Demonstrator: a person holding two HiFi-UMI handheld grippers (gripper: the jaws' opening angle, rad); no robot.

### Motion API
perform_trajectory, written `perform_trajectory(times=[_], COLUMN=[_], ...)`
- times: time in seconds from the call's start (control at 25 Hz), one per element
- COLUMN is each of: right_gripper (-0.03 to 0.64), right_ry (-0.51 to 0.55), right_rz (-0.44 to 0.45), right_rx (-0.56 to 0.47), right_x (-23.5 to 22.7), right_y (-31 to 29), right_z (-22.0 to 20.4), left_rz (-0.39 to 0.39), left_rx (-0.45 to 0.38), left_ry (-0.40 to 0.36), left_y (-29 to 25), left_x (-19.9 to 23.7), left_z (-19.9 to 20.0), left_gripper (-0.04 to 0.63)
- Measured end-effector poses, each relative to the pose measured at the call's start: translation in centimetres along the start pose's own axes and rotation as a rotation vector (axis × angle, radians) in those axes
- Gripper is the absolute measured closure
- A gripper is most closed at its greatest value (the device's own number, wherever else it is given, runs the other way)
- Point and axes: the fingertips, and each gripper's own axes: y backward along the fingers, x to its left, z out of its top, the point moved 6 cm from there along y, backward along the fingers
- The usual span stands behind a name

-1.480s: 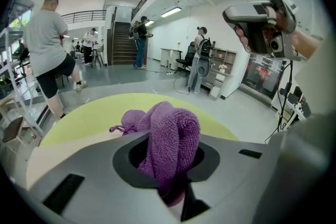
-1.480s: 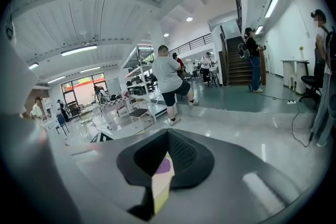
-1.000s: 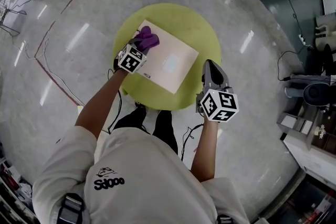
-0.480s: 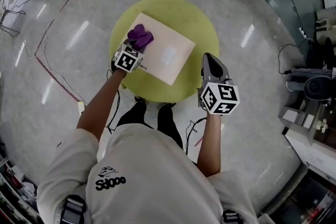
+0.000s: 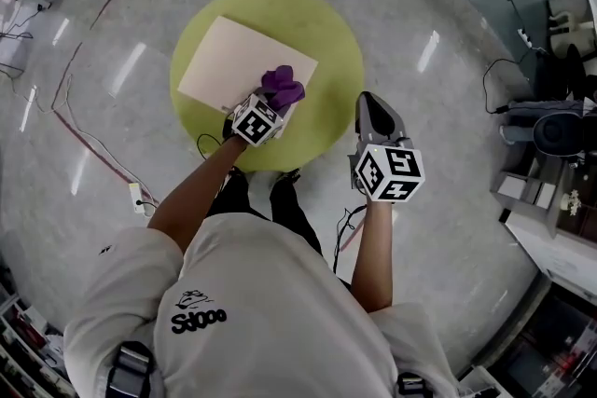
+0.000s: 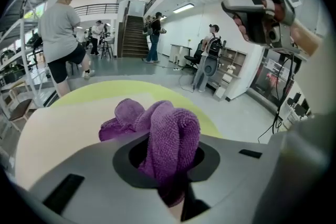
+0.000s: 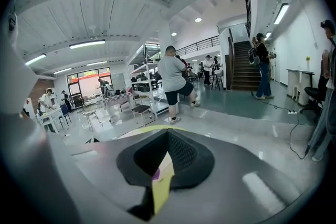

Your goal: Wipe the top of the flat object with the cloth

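A cream flat board (image 5: 233,61) lies on the round lime-green table (image 5: 328,25). A bunched purple cloth (image 5: 282,88) rests on the board's near right corner, and my left gripper (image 5: 274,101) is shut on it. In the left gripper view the cloth (image 6: 167,131) bulges up out of the closed jaws of the left gripper (image 6: 169,168), with the board (image 6: 63,123) beneath and to the left. My right gripper (image 5: 368,103) hangs off the table's right edge, over the floor, shut with nothing in it. In its own view the right gripper (image 7: 163,178) shows only a thin slit.
Cables (image 5: 89,140) and a red line (image 5: 79,42) run over the glossy floor at the left. Shelves and equipment (image 5: 550,135) stand at the right. Several people (image 6: 63,34) stand in the hall beyond the table.
My left gripper has dragged the purple cloth from the board's far left part to its near right corner. The right gripper has stayed beside the table.
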Motion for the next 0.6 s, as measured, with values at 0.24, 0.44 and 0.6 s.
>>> perform_trajectory(times=[0.24, 0.44, 0.6], right_gripper=[0.607, 0.607, 0.607], right_ry=[-0.014, -0.008, 0.0], right_rz=[-0.023, -0.003, 0.024], right_rx=[0.011, 0.019, 0.022], right_x=[0.1, 1.3, 3.1], right_y=[0.7, -0.2, -1.5], right_z=[-0.8, -0.8, -0.6], left_rz=[-0.077, -0.085, -0.035], left_rx=[0.032, 0.043, 0.034], left_ry=[-0.112, -0.081, -0.026], left_y=[-0.9, 0.3, 2.6], left_x=[-2.8, -1.2, 2.2], left_z=[0.0, -0.5, -2.1], left_gripper=[0.526, 0.526, 0.526])
